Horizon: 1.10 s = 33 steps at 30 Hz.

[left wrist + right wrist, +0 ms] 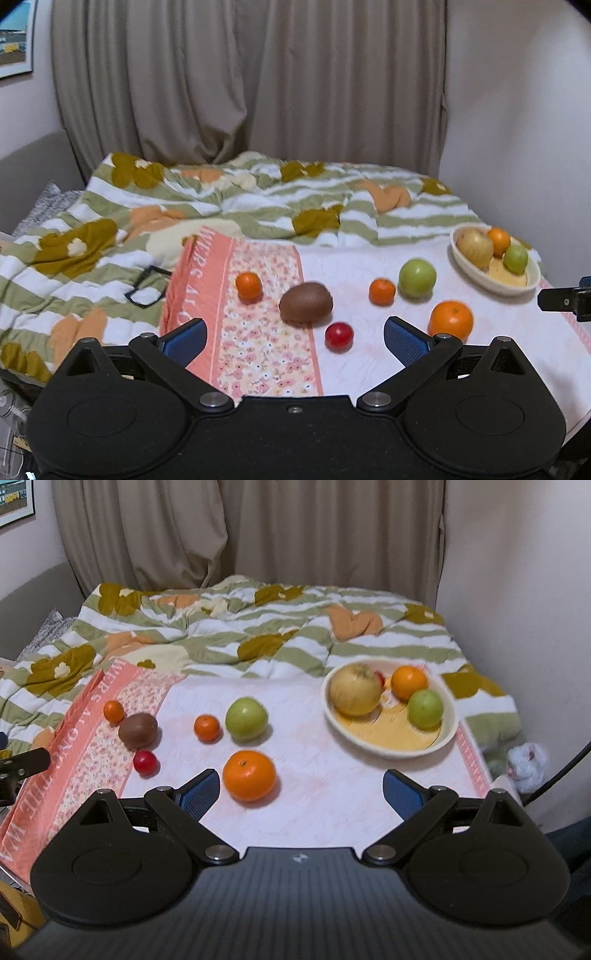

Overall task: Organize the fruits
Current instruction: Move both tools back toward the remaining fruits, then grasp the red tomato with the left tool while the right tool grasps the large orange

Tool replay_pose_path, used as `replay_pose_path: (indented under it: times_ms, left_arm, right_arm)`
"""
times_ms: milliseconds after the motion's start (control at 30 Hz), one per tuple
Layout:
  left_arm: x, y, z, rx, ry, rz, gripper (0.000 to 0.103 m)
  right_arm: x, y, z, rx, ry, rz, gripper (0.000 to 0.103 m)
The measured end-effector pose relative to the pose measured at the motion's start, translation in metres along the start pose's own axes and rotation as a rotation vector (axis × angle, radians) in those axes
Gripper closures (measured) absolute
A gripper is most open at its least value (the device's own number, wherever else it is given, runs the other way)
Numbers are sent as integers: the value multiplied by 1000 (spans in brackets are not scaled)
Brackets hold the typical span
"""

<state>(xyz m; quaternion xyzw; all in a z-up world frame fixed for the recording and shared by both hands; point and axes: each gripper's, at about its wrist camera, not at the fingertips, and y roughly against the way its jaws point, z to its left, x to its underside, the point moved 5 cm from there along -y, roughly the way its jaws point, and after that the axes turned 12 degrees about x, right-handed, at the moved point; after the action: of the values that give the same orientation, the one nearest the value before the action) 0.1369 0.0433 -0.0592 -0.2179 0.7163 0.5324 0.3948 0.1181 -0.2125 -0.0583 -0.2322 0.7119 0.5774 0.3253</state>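
Both grippers are hovering over the bed with jaws spread wide and gripping nothing. Ahead of the left gripper [295, 338], a red fruit [338, 336] is lying just between its jaws, with a kiwi [306, 302] right behind. A large orange [250, 775] is sitting just beyond the left jaw of the right gripper [301, 794], and the bowl [448, 723] of fruit is resting farther ahead, toward its right jaw.

Bedroom clutter around my work patch

A striped flowered quilt [236, 192] lies rumpled across the bed at 12 o'clock, beige curtains [251, 81] hanging behind it; black glasses [147, 284] rest on the quilt at 9, a framed picture [16, 40] hangs at 10, a white soft toy [526, 762] slumps at 3
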Motion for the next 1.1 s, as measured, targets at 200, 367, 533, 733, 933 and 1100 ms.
replay_pose_path:
  times_ms: [200,367,533,733,933,1100]
  left_arm:
    - [12,-39,12,38,1,61,2]
    - [21,-69,9,66,-7,126,9]
    - [20,-94,2,78,-44,171,24]
    - [23,-118,-3,97,-59,215,30]
    - [22,-138,-9,122,-77,239,49]
    - [23,-146,-10,131,-78,255,68]
  right_arm:
    - [20,-30,25,-22,-4,28,0]
    - [26,-53,41,-41,20,39,0]
    - [23,-70,45,-65,17,48,0]
    - [25,-90,46,-65,-3,92,0]
    - [24,-99,47,-75,-4,108,0]
    - [23,-103,51,-78,15,109,0]
